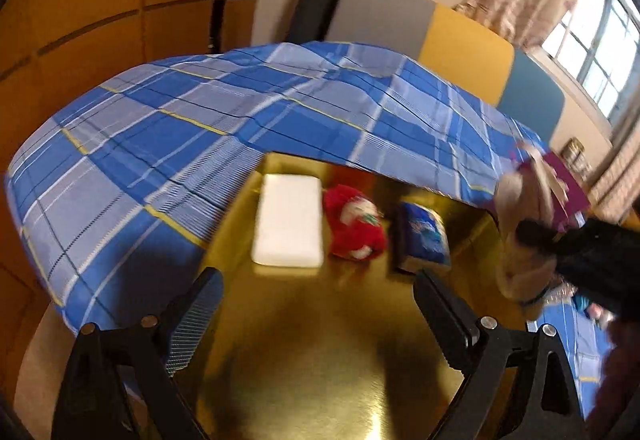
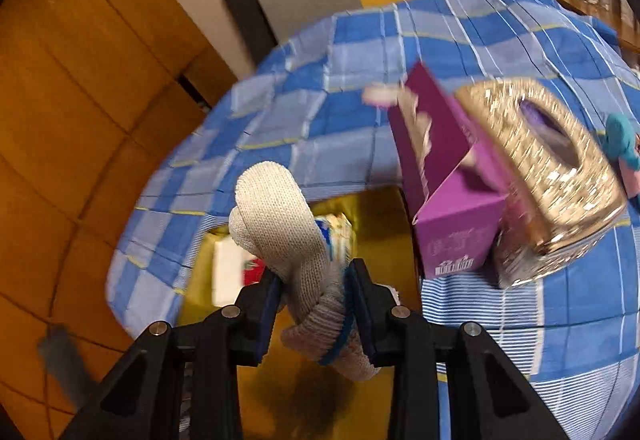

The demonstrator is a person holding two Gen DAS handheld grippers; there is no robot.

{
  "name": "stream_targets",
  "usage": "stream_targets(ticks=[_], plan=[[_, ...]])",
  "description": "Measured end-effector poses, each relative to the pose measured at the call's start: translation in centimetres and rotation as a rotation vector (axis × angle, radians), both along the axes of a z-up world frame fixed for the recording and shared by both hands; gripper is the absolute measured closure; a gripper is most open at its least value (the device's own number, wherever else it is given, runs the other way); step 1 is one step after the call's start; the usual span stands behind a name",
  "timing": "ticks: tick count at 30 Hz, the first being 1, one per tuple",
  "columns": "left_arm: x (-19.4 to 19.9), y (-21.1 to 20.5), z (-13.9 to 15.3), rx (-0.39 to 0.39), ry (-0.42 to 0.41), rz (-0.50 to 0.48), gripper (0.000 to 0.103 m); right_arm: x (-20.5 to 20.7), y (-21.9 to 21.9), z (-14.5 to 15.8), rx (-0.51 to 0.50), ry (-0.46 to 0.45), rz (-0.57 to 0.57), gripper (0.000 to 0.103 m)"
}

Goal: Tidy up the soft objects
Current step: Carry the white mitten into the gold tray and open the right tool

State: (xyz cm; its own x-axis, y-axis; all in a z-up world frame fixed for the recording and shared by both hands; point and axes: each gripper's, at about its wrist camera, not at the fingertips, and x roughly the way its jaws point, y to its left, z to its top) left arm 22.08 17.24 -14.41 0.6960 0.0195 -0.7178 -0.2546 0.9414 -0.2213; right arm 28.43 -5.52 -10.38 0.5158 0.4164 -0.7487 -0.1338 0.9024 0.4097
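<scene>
Gold tray (image 1: 312, 340) on a blue plaid sheet (image 1: 168, 111), holding three items in a row along its far edge: a white rectangular foam block (image 1: 289, 224), a red plush (image 1: 354, 228) and a blue soft pack (image 1: 424, 238). Left gripper (image 1: 320, 324) released, jaws spread above the tray. Right gripper (image 2: 316, 316) clenched on a knitted grey glove (image 2: 288, 232) over the tray's near edge. Purple carton (image 2: 444, 191) and glittery gold box (image 2: 548, 175) lie on the sheet beyond the tray's right edge.
</scene>
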Motion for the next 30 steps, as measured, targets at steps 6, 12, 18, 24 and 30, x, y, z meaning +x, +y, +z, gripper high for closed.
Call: stream_targets(ticks=[6,12,18,24,30], plan=[[0.1,1.4,-0.2,-0.031,0.009,0.034,0.007,2.3,0.7,-3.3,-0.030,0.054,-0.124,0.065],[0.1,0.9,-0.3,-0.032,0.018,0.018,0.007,2.8,1.4,-4.4,-0.121,0.067,-0.212,0.059],[0.2,0.4,-0.5,-0.025,0.024,0.005,0.007,2.5,1.3,-4.4,-0.128,0.019,-0.236,0.054],[0.2,0.1,-0.6,-0.019,0.027,-0.004,0.007,1.6,0.7,-3.4,-0.075,0.003,-0.216,0.053],[0.2,-0.4,-0.8,-0.030,0.033,-0.022,0.007,-1.9,0.4,-1.4,-0.056,-0.058,-0.097,0.053]])
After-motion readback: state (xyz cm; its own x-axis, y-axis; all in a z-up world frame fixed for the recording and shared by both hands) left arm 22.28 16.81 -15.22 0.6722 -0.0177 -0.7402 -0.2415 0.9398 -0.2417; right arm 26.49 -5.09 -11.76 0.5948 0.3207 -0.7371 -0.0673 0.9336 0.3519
